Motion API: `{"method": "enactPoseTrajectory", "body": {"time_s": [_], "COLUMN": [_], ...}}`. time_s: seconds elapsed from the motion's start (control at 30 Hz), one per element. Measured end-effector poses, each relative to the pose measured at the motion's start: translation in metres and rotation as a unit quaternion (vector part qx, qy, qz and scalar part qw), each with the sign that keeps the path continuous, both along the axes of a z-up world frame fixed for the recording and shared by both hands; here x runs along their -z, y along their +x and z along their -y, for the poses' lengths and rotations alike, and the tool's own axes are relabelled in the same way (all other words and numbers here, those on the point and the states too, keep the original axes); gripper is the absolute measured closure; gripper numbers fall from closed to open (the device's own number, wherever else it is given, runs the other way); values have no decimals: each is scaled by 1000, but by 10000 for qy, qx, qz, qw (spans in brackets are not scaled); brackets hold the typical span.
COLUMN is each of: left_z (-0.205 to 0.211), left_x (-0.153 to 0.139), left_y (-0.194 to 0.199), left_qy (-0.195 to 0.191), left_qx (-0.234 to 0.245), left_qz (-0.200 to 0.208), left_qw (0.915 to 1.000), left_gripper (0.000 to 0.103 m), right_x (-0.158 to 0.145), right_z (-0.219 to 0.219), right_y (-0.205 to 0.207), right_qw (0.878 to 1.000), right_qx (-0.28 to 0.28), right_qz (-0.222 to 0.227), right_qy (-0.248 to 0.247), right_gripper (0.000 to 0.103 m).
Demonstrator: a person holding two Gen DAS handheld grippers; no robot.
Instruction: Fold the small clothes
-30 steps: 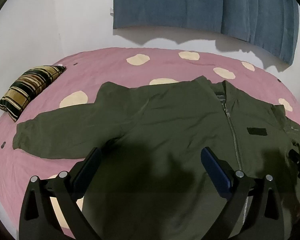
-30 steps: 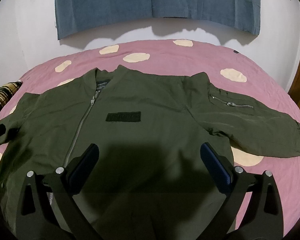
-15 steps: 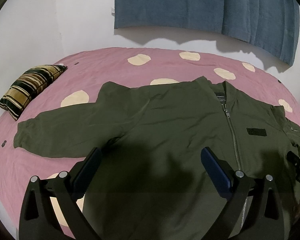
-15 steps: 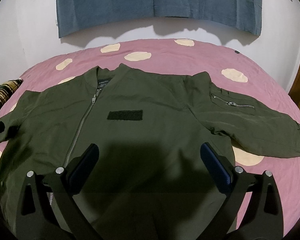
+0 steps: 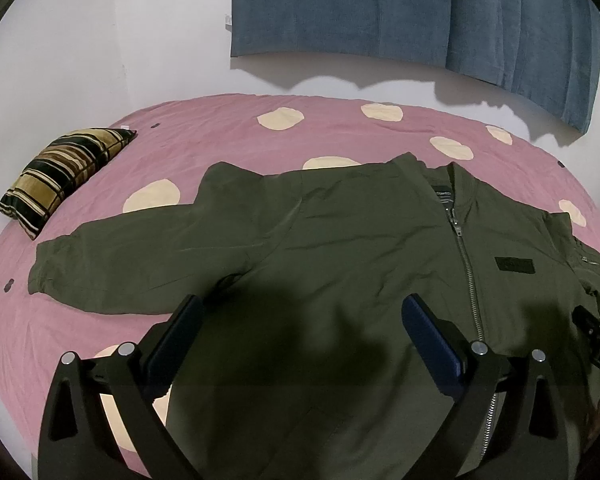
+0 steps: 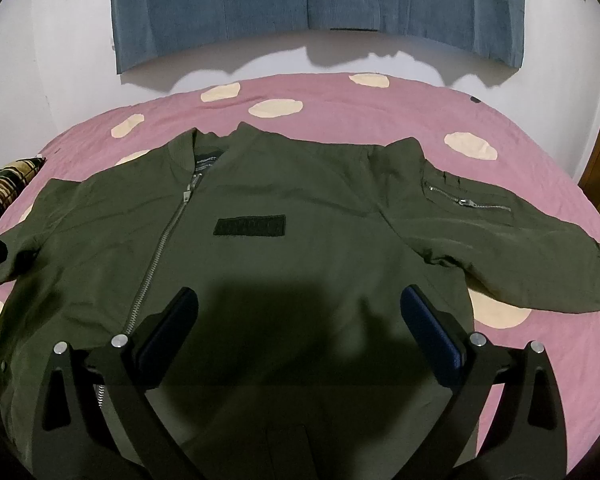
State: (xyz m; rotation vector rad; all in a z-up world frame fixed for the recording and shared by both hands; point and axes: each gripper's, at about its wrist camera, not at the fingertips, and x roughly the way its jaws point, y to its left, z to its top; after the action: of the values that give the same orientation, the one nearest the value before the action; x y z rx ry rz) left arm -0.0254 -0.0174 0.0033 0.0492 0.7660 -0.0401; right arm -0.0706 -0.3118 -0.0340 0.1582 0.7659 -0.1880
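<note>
Left wrist view: the left gripper [image 5: 300,336] fills the lower frame, tongs spread wide and holding nothing, poised above the olive jacket [image 5: 340,248]. The jacket lies flat, front up and zipped, across the middle of the frame on the pink spotted bedspread [image 5: 220,128]; one sleeve [image 5: 112,264] runs toward the left edge. It looks like soft, light cloth (likely a bit slick), so the cuff or shoulder seam seems the best hold. In the right wrist view the right gripper [image 6: 300,328] hangs equally wide and empty over the chest, the other sleeve [image 6: 500,236] at right. Farther off, a striped pillow [image 5: 64,176] sits at upper left.
</note>
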Motion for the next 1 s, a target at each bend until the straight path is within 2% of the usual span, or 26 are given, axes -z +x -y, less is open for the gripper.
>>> {"method": "enactPoseTrajectory", "body": {"time_s": [0.47,0.7,0.83,1.0], "left_z": [-3,-3,-6,-10], "left_x": [1,5,7,13], "left_y": [0,5,10,16], "left_qy": [13,-74,-144,-154], "left_qx": [-50,7,-2,-39], "left_qz": [3,-38,-120,-190], "left_qw": [10000,10000,9998,9997], "left_gripper": [4,4,4,4], "right_x": [2,5,-3,-22], "right_z": [2,17,42,123], "right_y": [2,3,-4,-39], "right_qw": [10000,9988,9972,9873], "right_qx": [14,113,248,1041], "right_qz": [-52,-111,-13,407], "right_qy": [74,456,705,1128], "right_gripper": [2,2,2,2]}}
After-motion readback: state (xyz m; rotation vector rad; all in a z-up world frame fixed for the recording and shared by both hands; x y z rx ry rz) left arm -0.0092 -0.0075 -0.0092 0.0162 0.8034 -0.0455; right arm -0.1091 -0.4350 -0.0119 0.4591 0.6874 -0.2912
